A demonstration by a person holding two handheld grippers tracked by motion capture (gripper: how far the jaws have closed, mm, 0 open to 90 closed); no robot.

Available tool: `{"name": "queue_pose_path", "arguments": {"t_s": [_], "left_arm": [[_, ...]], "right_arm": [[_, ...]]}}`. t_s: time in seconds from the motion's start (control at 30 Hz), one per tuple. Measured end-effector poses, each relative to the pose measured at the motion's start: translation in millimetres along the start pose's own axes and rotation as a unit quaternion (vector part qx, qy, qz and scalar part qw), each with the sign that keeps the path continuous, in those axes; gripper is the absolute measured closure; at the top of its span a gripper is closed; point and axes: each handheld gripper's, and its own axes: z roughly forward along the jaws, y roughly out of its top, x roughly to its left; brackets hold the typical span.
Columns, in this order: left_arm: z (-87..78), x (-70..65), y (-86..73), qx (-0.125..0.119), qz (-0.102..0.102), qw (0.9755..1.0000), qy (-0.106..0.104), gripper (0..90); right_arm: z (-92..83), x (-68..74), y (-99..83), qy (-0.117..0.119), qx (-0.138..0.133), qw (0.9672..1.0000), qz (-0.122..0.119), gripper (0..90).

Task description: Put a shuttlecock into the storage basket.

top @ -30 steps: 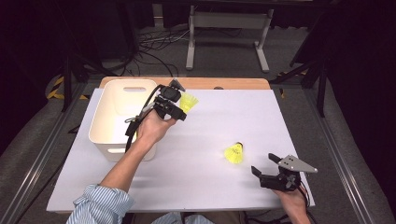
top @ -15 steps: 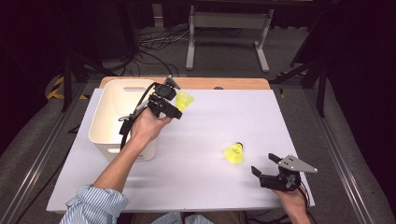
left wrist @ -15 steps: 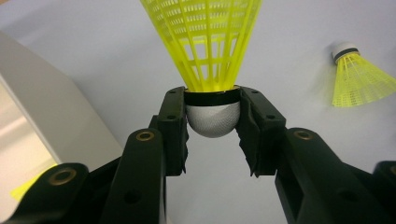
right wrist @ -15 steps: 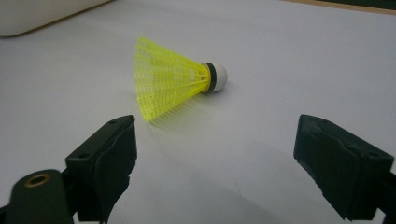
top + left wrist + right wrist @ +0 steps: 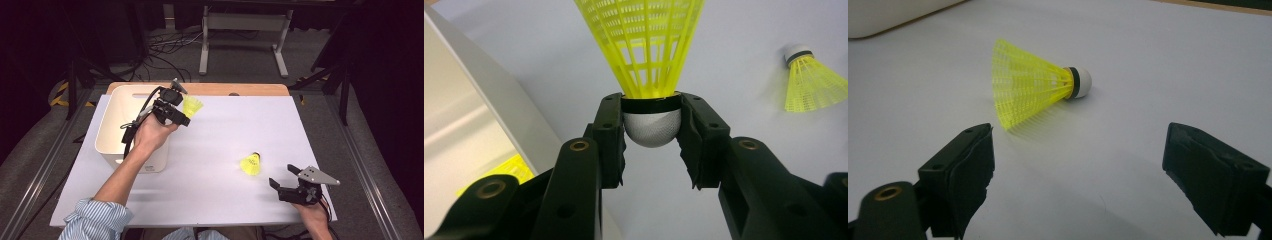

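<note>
Left gripper [image 5: 181, 111] shifted binward, white bin [image 5: 118, 116], left gripper view reveals clamped shuttlecock [image 5: 651, 65] cork

- The high view looked forward and down over the whole bench [image 5: 210, 190] from above.
- The left gripper view sat close behind its jaws, facing the shuttlecock [image 5: 651, 75] between them.
- The right gripper view looked low across the bench; beyond its jaws lay the second shuttlecock [image 5: 1035, 82], shared with both other views.

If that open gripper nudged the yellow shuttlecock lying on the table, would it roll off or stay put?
The shuttlecock lies on its side, a wide mesh skirt tapering to a small rounded cap, so it would probably curl round in an arc, not roll straight. It looks very light and likely skids easily on the smooth table. The thin mesh probably flexes if squeezed.
</note>
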Motion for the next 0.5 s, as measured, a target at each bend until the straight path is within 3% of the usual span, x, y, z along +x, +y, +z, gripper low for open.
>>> {"name": "queue_pose_path", "arguments": {"t_s": [0.23, 0.5], "left_arm": [[-2.9, 2.0, -1.2, 0.001, 0.002, 1.0000, -0.006, 64.7], [-8.5, 4.4, -2.7, 0.002, 0.005, 1.0000, 0.005, 64.7]], "right_arm": [[0.0, -0.2, 0.0, 0.000, 0.000, 1.0000, 0.000, 14.0], [-0.4, 0.2, 0.0, 0.000, -0.001, 1.0000, 0.000, 14.0]]}}
